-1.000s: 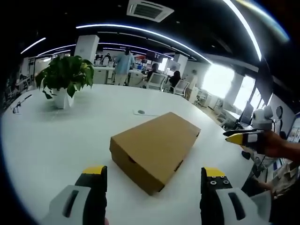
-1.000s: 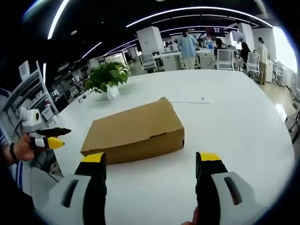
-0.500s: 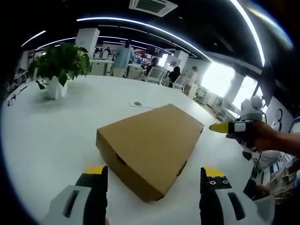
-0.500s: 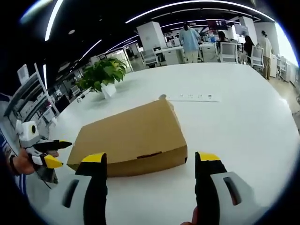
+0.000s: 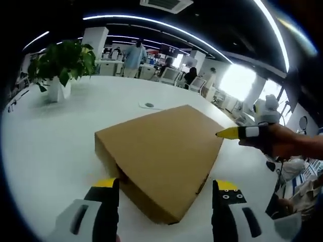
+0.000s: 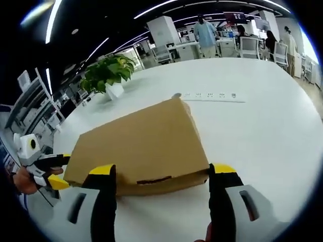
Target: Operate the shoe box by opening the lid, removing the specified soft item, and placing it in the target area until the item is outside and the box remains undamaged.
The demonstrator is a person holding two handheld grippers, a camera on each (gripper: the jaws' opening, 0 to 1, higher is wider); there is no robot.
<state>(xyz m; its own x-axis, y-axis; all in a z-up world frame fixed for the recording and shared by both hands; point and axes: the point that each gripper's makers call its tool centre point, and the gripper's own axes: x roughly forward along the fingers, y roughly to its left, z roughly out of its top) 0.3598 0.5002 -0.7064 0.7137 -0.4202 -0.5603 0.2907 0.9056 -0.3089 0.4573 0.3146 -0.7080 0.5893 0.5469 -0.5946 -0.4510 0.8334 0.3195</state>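
Observation:
A shut brown cardboard shoe box (image 5: 161, 156) lies on the white table (image 5: 45, 146). My left gripper (image 5: 164, 189) stands open, its yellow-tipped jaws on either side of the box's near corner. In the right gripper view the box (image 6: 136, 146) fills the middle, and my right gripper (image 6: 161, 176) is open with its jaws flanking the box's near long side. The right gripper (image 5: 237, 132), held by a hand, reaches toward the box's right edge in the left gripper view. The left gripper (image 6: 50, 169) appears at the box's left end in the right gripper view.
A potted green plant (image 5: 60, 63) stands at the far left of the table, seen too as the plant (image 6: 107, 73). A flat strip (image 6: 214, 96) lies on the table beyond the box. People, desks and chairs fill the office behind.
Both grippers have moved closer to the box, which now looks larger in both views. The other gripper in each view has come up to the box's edge.

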